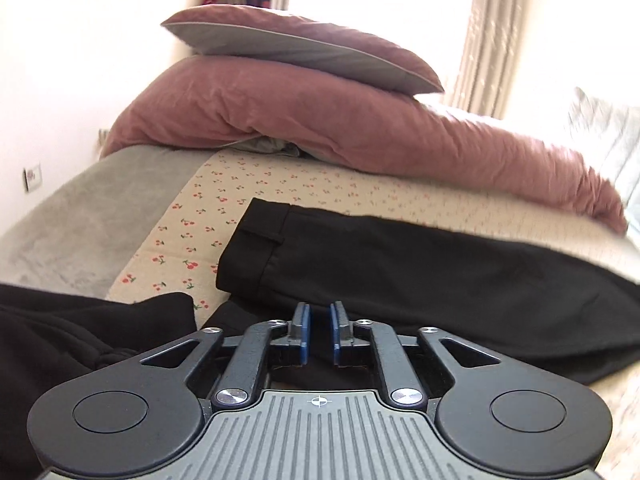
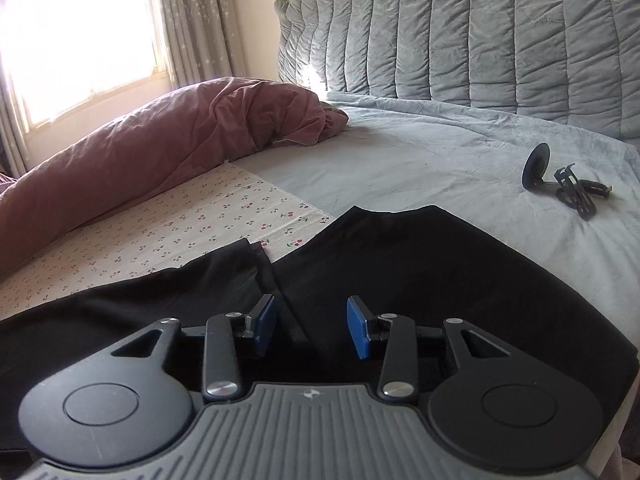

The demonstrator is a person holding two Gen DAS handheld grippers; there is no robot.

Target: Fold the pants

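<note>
Indoors | cherry-print sheet (image 1: pixel 224 196) on bed | pants (image 1: pixel 400 264) flat | left tongs (image 1: pixel 319 330) narrow, right tongs (image 2: pixel 312 328) wider, both empty

Black fabric pants (image 1: pixel 400 276) lie on a cherry-print cotton sheet (image 1: pixel 192 224) just ahead of the left gripper's fingers (image 1: pixel 301 328), a waistband end ahead-left of the tips. Beyond them sits a long mauve duvet roll (image 1: pixel 320 116), a flat mauve pillow (image 1: pixel 304 48) atop it. Ahead-right of the right gripper's fingers (image 2: pixel 360 328), a small black plastic clip stand (image 2: pixel 560 188) rests on a pale grey bedspread (image 2: pixel 420 160).
</note>
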